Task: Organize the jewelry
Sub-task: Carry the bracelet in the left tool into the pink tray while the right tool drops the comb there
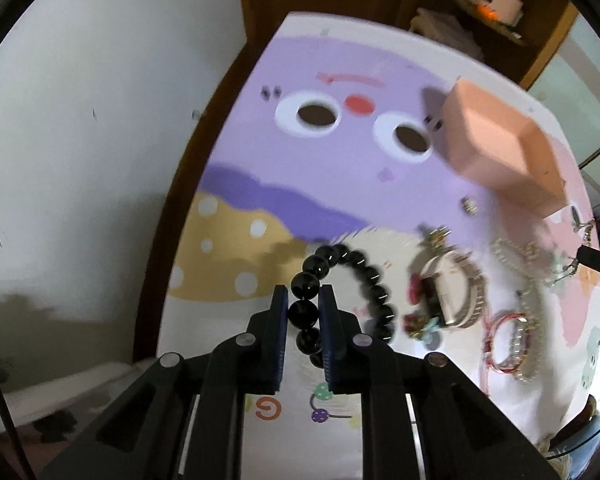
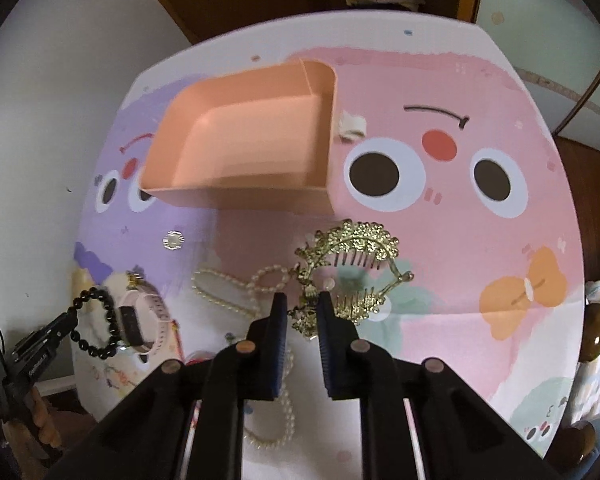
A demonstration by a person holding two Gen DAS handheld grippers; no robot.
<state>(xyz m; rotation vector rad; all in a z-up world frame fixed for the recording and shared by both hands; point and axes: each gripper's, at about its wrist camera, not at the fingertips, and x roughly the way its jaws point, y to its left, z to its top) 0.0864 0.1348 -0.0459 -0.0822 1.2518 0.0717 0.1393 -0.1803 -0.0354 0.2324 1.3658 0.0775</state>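
My left gripper [image 1: 304,300] is shut on a black bead bracelet [image 1: 352,280], which hangs above the table; the same black bead bracelet [image 2: 96,320] shows at the left of the right wrist view. My right gripper [image 2: 303,308] is shut on a gold leaf-patterned hair comb [image 2: 352,272], lifted off the mat. An open peach box [image 2: 244,140] stands on the cartoon-printed mat [image 2: 460,260] behind both; the peach box [image 1: 500,144] appears at the upper right in the left wrist view. A pearl necklace [image 2: 236,292] lies under the right gripper.
A pink watch [image 2: 140,320] and a small silver ring [image 2: 173,239] lie on the mat at the left. More bracelets and chains [image 1: 516,340] lie in a heap to the right of the left gripper. A wooden shelf [image 1: 480,0] stands behind the table.
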